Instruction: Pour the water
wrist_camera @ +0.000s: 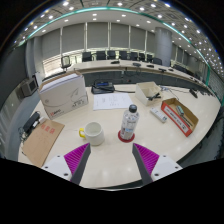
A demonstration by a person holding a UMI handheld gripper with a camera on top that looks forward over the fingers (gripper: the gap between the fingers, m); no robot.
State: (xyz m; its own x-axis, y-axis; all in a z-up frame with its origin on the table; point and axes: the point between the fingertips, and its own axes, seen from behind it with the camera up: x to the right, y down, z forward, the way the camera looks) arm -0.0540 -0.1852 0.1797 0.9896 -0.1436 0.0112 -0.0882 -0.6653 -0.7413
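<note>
A clear plastic water bottle (129, 122) with a red cap stands upright on a red coaster on the cream table (112, 160). To its left stands a white mug (92, 132) with its handle turned left. My gripper (111, 157) hovers above the table, short of both, open with nothing between its magenta pads (77, 155). The bottle lies beyond the right finger and the mug beyond the left finger.
A brown paper mat (40, 141) lies left of the mug, with a large white box (63, 94) behind it. A red-edged cardboard box (180, 115) sits to the right, a marker (158, 115) near it. Papers (113, 100), a dark bag (103, 87) and office chairs stand farther back.
</note>
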